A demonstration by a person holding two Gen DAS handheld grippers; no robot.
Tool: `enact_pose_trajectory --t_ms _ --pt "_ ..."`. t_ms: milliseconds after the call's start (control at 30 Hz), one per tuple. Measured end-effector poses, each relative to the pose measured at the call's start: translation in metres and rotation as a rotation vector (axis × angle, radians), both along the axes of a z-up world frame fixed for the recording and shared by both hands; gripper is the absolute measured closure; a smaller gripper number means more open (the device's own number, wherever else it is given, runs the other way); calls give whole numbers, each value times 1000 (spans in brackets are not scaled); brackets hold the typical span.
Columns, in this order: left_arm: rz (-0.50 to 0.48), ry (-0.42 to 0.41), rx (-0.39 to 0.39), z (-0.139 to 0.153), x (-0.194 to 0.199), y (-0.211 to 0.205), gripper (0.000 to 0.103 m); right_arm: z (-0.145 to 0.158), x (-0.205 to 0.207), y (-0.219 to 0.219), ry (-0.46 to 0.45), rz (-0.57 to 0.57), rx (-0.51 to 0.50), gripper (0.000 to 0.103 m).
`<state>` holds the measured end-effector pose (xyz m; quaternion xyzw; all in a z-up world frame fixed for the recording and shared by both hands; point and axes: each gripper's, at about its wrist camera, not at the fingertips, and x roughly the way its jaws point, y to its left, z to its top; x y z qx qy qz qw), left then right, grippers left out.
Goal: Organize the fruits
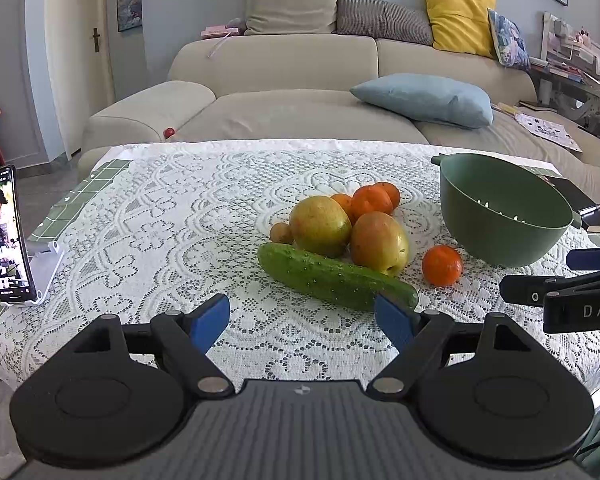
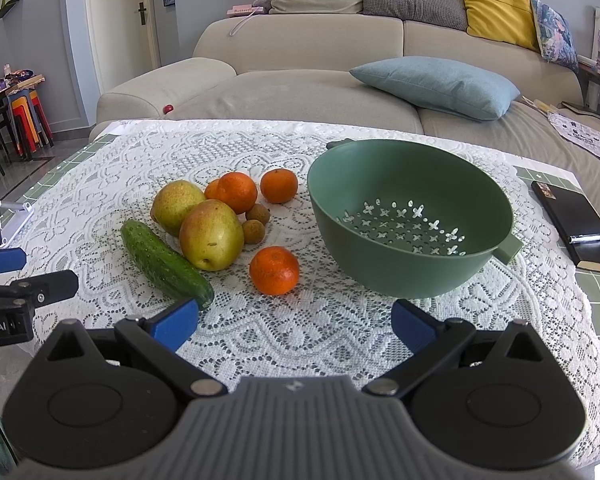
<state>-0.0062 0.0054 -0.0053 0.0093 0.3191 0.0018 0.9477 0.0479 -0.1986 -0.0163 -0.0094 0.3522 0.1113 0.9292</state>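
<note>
A pile of fruit lies mid-table on the lace cloth: two yellow-red pears (image 2: 210,236) (image 2: 177,205), a cucumber (image 2: 166,266) in front, several tangerines (image 2: 236,192), two small brown longans (image 2: 254,231), and one tangerine (image 2: 274,270) apart, nearer the bowl. An empty green colander bowl (image 2: 416,216) stands to the right. In the left wrist view the pears (image 1: 378,242), cucumber (image 1: 336,276) and bowl (image 1: 504,210) show too. My left gripper (image 1: 302,322) is open, just short of the cucumber. My right gripper (image 2: 296,324) is open, in front of the lone tangerine. Both are empty.
A phone on a white stand (image 1: 6,240) stands at the table's left edge. A black notebook with a pen (image 2: 580,226) lies at the right edge. A sofa with cushions (image 2: 300,80) runs behind the table. The right gripper (image 1: 572,280) shows at the left view's right side.
</note>
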Motion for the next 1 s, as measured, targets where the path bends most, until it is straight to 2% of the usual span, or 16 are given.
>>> enact_pose_trajectory --t_ms 300,467,600,667,700,800,833,900,967,1000 --pt "-23 17 -3 -1 6 -2 6 -5 5 1 10 3 -10 4" --pt "-48 8 5 -7 13 -4 7 -10 6 -1 -37 50 55 4" --pt "-83 35 -72 -13 22 2 12 -14 10 1 -72 91 102 4" --pt "-85 46 -92 -18 28 4 16 -16 15 6 -67 101 96 10" --pt "-84 48 -95 -20 30 5 22 -17 17 8 -62 106 94 18" --pt "-91 38 -119 -24 37 8 28 -22 24 15 -50 124 88 24" --pt "-97 40 -134 -26 40 9 31 -24 27 17 -42 124 82 29" --pt "-118 39 -163 -28 44 8 41 -28 33 19 -30 117 73 37" --pt "-141 38 -168 -30 48 5 47 -34 43 19 3 95 65 40" --pt "-155 39 -165 -31 50 3 53 -36 47 18 19 89 69 47"
